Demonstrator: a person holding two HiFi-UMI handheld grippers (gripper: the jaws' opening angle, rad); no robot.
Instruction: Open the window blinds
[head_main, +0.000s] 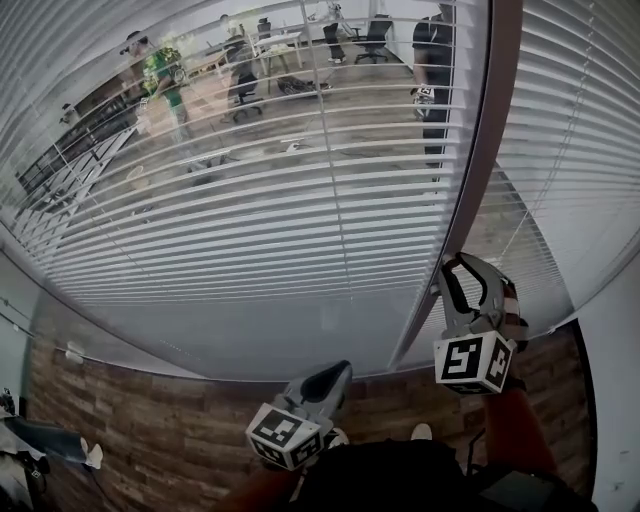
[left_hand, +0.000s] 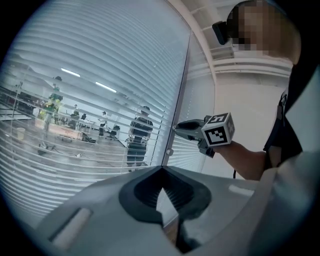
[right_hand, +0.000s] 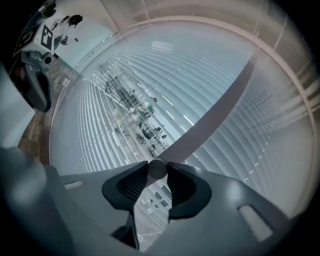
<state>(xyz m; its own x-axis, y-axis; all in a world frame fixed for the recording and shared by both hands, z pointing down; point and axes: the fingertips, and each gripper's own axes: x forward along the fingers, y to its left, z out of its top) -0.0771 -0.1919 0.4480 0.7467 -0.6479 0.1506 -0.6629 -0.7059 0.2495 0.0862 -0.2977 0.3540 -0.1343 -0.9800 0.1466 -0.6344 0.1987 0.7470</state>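
– wood-pattern floor (head_main: 150, 420) below, glass wall ahead, and an office showing through the slats. count it for me.

– two window blinds: a wide one (head_main: 250, 200) on the left and a narrower one (head_main: 580, 150) on the right, with one dark post (head_main: 470, 190) between them. the left one's slats are tilted enough to see desks and chairs beyond. the right one reads whiter.

– grippers?

– two, each with one marker cube. the right gripper (head_main: 450, 268) is up at the post, at the foot of the blinds. the left gripper (head_main: 340, 368) sits lower, well off the glass.

– and the jaws?

– the right gripper view has them closed on a small dark round knob (right_hand: 156, 168), pinched at the very tips with the post running up behind it. the head view doesn't show that knob at all. the left gripper view shows its own jaws with tips together and nothing between them.

– anything else only one view gives?

– the left gripper view shows the right gripper (left_hand: 177, 128) side-on, nose to the post, and a small round fitting (left_hand: 170, 151) on the post just below it. the right gripper view catches the left gripper (right_hand: 42, 102) at its top left corner.

– people beyond the glass?

– head view gives two standing: one in green (head_main: 160, 75) and one in dark clothes (head_main: 435, 60).

– any writing?

– only the black-and-white square patterns on the cubes. i can't read any lettering.
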